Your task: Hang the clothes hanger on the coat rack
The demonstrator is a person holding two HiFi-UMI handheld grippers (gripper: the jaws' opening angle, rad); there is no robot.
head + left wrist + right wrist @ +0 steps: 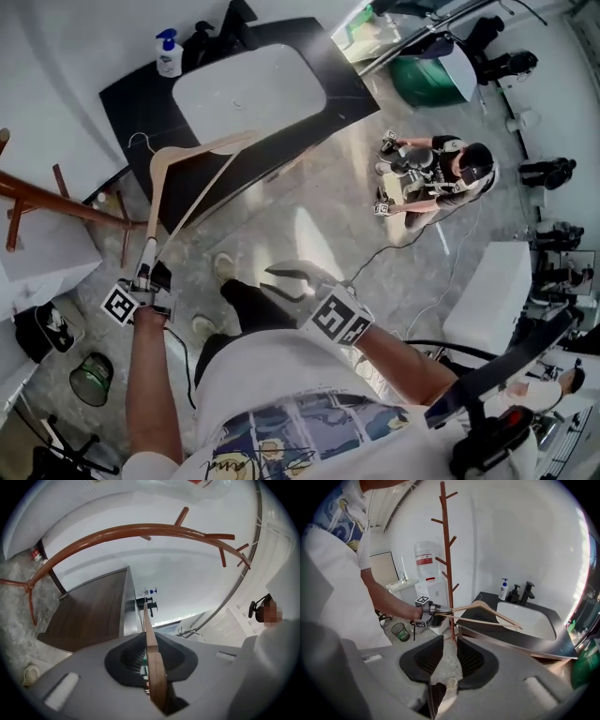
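Left gripper [148, 248] clamps the wooden hanger [192, 150] by one end; long axis points to 1 o'clock. Coat rack [56, 202] at 9 o'clock. Right gripper [286, 281] released, empty.

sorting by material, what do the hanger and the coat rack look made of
Hanger: seemingly pale wood, bare matte finish, faint grain along its arm.
Coat rack: reddish-brown, smooth with a slight sheen; stained wood or painted metal, can't tell which.

We see our left gripper [149, 258] clamped on the wooden hanger [178, 152], which reaches over the black counter [342, 94] near the brown coat rack [56, 202], while our right gripper [291, 279] hangs empty, jaws apart.
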